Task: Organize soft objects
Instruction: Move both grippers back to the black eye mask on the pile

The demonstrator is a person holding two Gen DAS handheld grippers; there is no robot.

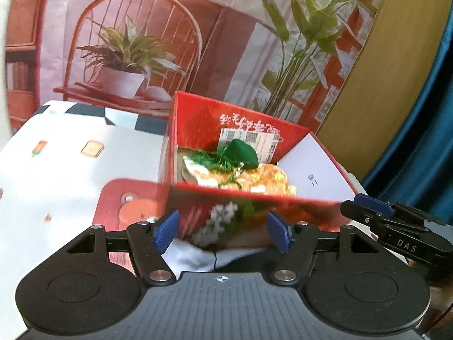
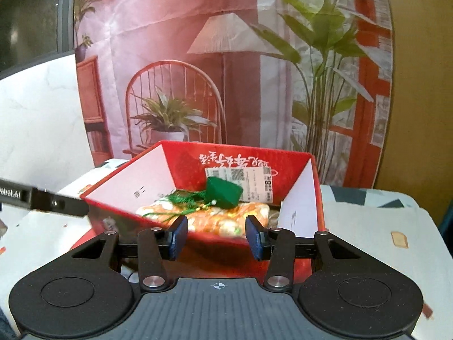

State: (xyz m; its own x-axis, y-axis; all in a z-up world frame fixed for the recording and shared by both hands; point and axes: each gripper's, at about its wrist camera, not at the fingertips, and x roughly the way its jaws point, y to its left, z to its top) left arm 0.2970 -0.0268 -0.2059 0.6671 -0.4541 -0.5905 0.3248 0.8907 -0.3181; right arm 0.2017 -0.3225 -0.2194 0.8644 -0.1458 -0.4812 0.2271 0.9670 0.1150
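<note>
A red cardboard box (image 1: 198, 130) (image 2: 181, 164) stands open on the table. Inside lie a green pouch (image 1: 242, 155) (image 2: 223, 192) with a green tassel and, under it, an orange-and-gold floral soft item (image 1: 263, 178) (image 2: 226, 215). My left gripper (image 1: 222, 232) is open just before the box's flower-printed near wall, with nothing pressed between its blue pads. My right gripper (image 2: 217, 238) is also open at the box's near rim, its pads narrower apart and empty. Each gripper shows in the other's view: right gripper (image 1: 371, 209), left gripper (image 2: 45, 201).
The box rests on a red cloth with a bear print (image 1: 127, 204), with white fabric (image 1: 192, 257) below my left fingers. A tablecloth printed with toast and ice lollies (image 1: 70, 153) (image 2: 396, 240) covers the table. A printed backdrop (image 2: 226, 56) hangs behind.
</note>
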